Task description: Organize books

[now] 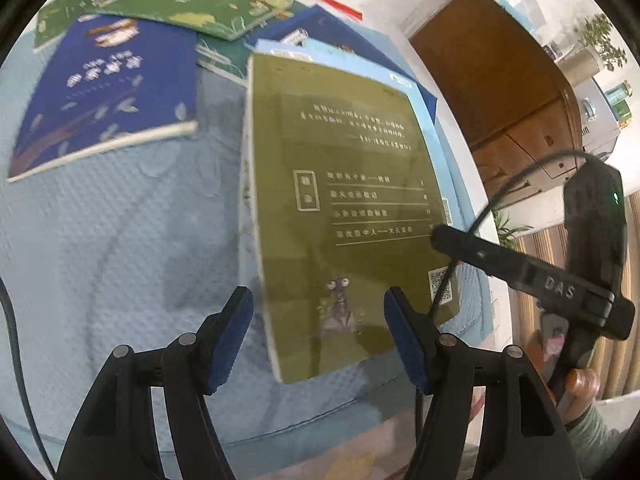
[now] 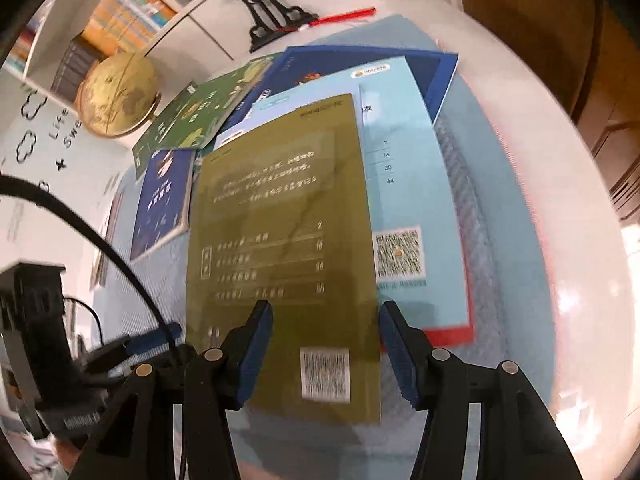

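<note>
We find a round white table [image 2: 560,240] under a light blue quilted cloth [image 1: 120,260], with an olive-green paperback book [image 1: 352,200] topmost on a pale blue book [image 2: 416,184] at centre, and a dark blue paperback book [image 1: 108,92] lying apart at ten o'clock. Green books [image 1: 192,4] lie at twelve o'clock. The left gripper [image 1: 318,340] and right gripper [image 2: 326,356] both hover with jaws apart over the olive book's near edge, gripping nothing.

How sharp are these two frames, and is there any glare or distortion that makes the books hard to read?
Left wrist view: strong fisheye bending, dark corners; the olive book shows motion smear, its print only partly legible, and the blue book is blurred. Right wrist view: more smear, the olive book's text unreadable, its lower code streaked; bright glare washes out the white table on the right.
</note>
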`<state>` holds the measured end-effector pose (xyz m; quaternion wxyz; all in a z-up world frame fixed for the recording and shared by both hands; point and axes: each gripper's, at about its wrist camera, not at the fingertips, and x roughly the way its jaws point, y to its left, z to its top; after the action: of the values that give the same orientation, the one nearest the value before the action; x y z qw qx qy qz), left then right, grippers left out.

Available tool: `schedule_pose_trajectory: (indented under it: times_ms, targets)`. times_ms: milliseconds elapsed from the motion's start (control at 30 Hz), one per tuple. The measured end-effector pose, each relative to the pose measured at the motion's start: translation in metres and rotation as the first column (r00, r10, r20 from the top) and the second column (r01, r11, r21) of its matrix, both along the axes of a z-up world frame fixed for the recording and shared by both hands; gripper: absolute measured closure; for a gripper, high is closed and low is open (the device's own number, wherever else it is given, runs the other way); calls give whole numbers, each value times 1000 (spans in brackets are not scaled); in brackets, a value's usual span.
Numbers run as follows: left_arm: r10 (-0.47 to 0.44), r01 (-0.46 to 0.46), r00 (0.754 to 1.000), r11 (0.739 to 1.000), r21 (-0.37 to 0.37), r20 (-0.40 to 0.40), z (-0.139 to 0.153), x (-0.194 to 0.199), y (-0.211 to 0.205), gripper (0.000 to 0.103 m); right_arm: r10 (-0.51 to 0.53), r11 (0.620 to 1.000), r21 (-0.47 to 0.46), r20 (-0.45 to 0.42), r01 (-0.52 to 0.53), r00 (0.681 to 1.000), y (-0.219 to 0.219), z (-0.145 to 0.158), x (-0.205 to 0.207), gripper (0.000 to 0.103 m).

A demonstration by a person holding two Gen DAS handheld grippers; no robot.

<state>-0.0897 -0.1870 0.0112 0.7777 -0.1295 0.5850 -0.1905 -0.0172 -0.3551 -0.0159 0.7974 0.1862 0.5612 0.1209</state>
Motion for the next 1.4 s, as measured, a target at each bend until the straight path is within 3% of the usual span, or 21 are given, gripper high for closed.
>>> schedule_pose_trajectory:
  times_ms: [100, 167, 367, 433, 533, 667, 833, 1067, 1200, 1400]
  targets:
    - [-21, 20, 1000, 999, 49, 17, 3, -4, -10, 37, 20, 1000, -12, 8, -20, 1000, 3, 6, -9, 48]
    - [-34, 33, 999, 999, 41, 8, 5, -12, -7, 37, 45, 999, -19, -4, -45, 999, 4, 6, -19, 48]
    - [-140, 144, 986, 989, 30, -91, -3, -49, 0, 38, 154, 987, 74, -134, -145, 979, 5, -19, -60, 48]
    - [-171, 176, 979, 983, 44, -107, -4, -58, -1, 38, 151, 987, 76, -114, -143, 982, 0, -19, -71, 48]
    - [-134, 140, 988, 986, 90, -76, -1, -55, -1, 38, 95, 991, 98, -102, -85, 990, -9, -21, -66, 49]
    - [-69, 71, 996, 997, 29, -56, 1, -41, 1, 37, 53, 993, 104, -60, -47, 997, -6, -22, -56, 48]
    - [-98, 101, 994, 994, 49, -57, -3, -39, -5, 37, 65, 992, 114, -42, -60, 997, 0, -15, -62, 47]
    - [-136, 136, 987, 991, -15, -90, -7, -44, 13, 37, 105, 924, 363, 67, -122, 992, 13, 31, -86, 47]
    - [-124, 121, 989, 992, -41, -85, -2, -48, 36, 37, 115, 890, 425, 133, -162, 984, 52, 61, -91, 47]
    - [-17, 13, 999, 997, -72, -44, 17, -63, 105, 37, 173, 840, 482, 198, -250, 965, 124, 94, -81, 45]
